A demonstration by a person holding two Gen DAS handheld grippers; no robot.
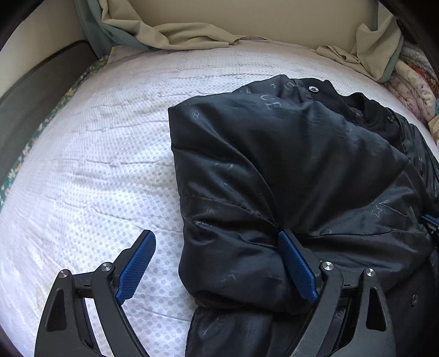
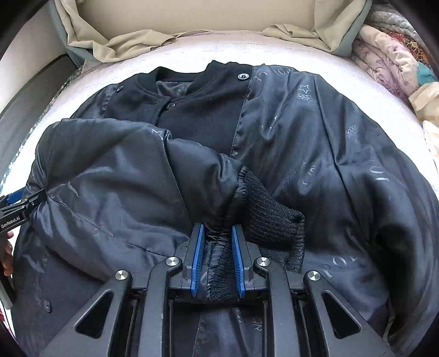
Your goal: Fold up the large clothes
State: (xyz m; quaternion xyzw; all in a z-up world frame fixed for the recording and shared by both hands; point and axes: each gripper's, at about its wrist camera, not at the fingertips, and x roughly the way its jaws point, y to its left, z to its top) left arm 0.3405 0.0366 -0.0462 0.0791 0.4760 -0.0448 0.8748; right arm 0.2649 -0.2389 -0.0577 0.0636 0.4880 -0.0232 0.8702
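A black padded jacket (image 2: pixel 315 142) with faint printed letters and stars lies spread on a white mattress (image 1: pixel 96 153). One sleeve is folded across its front, and the sleeve ends in a knit cuff (image 2: pixel 271 214). In the right wrist view my right gripper (image 2: pixel 217 228) is shut on the sleeve just behind that cuff, with fabric bunched between the blue pads. My left gripper (image 1: pixel 216 233) stands wide open at the jacket's left edge. Its right finger (image 1: pixel 297 266) rests against a puffy fold and its left finger (image 1: pixel 137 263) is over bare mattress. The left gripper (image 2: pixel 19 206) also shows at the left edge of the right wrist view.
Crumpled beige cloth (image 1: pixel 175 30) lies along the back by a padded headboard (image 2: pixel 192 13). A floral quilt (image 2: pixel 389 55) is piled at the back right. A dark bed frame (image 1: pixel 35 90) runs along the left. A person's hand (image 2: pixel 6 255) shows behind the left gripper.
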